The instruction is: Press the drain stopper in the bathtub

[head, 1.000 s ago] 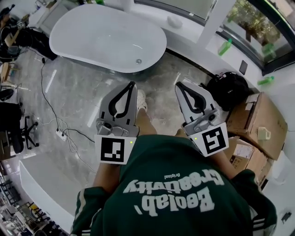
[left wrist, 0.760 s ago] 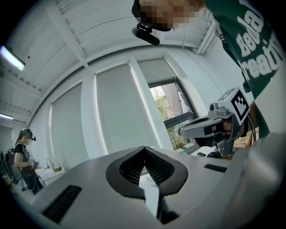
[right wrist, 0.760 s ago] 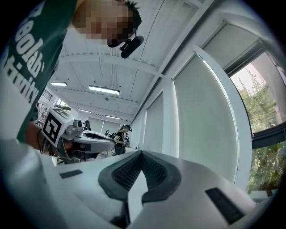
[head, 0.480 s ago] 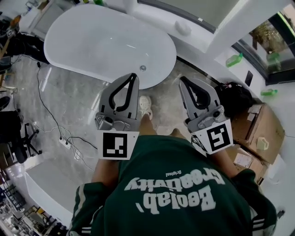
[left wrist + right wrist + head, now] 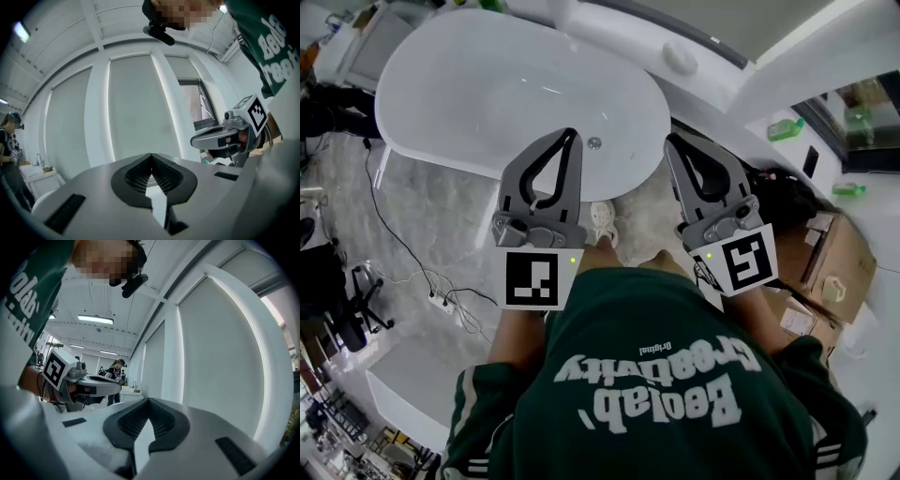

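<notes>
The white oval bathtub [image 5: 469, 94] fills the upper part of the head view. Its small round metal drain stopper [image 5: 594, 142] sits in the tub floor near the near rim. My left gripper [image 5: 573, 134] is held up with its tip just left of the stopper in the picture; its jaws are shut and empty. My right gripper [image 5: 671, 140] is shut and empty too, over the tub's right end. In both gripper views the jaws point up at window blinds, left gripper [image 5: 151, 156] and right gripper [image 5: 149, 401]; neither shows the tub floor.
A black bag [image 5: 773, 183] and cardboard boxes [image 5: 825, 248] lie at the right. Green bottles [image 5: 786, 128] stand on the white ledge. Cables and a power strip [image 5: 441, 300] trail over the marble floor at left. My shoe [image 5: 602, 220] is beside the tub.
The tub has come closer and lower in the head view. Both grippers, still shut, now overlap its near rim; the stopper lies between their tips.
</notes>
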Demonstrator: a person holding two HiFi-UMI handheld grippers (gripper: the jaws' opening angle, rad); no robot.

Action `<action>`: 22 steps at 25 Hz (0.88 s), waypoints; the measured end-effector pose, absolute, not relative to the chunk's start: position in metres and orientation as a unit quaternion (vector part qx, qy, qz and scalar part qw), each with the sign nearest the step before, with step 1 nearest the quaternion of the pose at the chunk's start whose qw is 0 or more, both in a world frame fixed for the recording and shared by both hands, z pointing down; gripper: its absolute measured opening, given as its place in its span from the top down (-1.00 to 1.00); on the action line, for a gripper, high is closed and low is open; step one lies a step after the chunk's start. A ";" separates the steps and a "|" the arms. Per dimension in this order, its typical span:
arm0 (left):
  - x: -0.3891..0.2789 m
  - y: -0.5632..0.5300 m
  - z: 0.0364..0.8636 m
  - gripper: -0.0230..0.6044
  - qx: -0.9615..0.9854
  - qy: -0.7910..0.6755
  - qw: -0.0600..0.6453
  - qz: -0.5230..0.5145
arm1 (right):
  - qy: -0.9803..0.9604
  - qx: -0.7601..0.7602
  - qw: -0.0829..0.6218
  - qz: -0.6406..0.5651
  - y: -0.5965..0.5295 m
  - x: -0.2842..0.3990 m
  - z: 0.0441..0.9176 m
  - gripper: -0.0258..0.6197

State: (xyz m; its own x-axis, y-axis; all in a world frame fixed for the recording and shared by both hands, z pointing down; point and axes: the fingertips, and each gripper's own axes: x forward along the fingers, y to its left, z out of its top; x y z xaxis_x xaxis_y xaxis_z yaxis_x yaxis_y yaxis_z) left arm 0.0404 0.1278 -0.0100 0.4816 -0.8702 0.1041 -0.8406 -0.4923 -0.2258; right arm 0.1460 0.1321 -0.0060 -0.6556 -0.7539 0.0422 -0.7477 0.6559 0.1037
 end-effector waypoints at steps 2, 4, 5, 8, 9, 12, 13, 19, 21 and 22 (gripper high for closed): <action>0.030 0.108 -0.006 0.91 -0.854 0.505 0.059 -0.107 | -0.907 0.418 0.048 -0.034 0.114 0.141 -0.004 0.89; 0.020 0.091 -0.006 0.91 -0.854 0.506 0.055 -0.103 | -0.905 0.422 0.052 -0.031 0.099 0.134 -0.003 0.89; 0.015 0.083 -0.006 0.91 -0.854 0.507 0.054 -0.101 | -0.904 0.423 0.055 -0.031 0.092 0.130 -0.002 0.89; 0.003 0.063 -0.004 0.91 -0.854 0.507 0.056 -0.101 | -0.903 0.424 0.064 -0.033 0.072 0.119 0.001 0.89; -0.001 0.057 -0.002 0.91 -0.855 0.505 0.056 -0.105 | -0.902 0.425 0.065 -0.032 0.067 0.116 0.002 0.89; -0.008 0.039 0.003 0.91 -0.857 0.503 0.044 -0.104 | -0.899 0.432 0.066 -0.024 0.049 0.109 0.007 0.89; -0.009 0.034 0.005 0.91 -0.859 0.500 0.041 -0.102 | -0.897 0.437 0.067 -0.020 0.044 0.108 0.010 0.89; -0.009 0.009 0.021 0.91 -0.866 0.485 0.035 -0.113 | -0.889 0.451 0.079 0.009 0.029 0.111 0.030 0.89; -0.011 0.004 0.023 0.91 -0.868 0.484 0.039 -0.106 | -0.888 0.452 0.084 0.012 0.026 0.110 0.033 0.89; -0.014 0.003 0.023 0.91 -0.868 0.485 0.041 -0.102 | -0.889 0.449 0.086 0.012 0.025 0.108 0.035 0.89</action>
State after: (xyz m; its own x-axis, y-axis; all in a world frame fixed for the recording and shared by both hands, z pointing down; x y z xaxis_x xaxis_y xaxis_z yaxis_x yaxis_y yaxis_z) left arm -0.0137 0.0030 0.0231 0.5091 -0.8497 0.1369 -0.8330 -0.5265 -0.1698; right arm 0.1082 0.0247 0.0346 -0.5816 -0.7970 0.1630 -0.8010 0.5960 0.0559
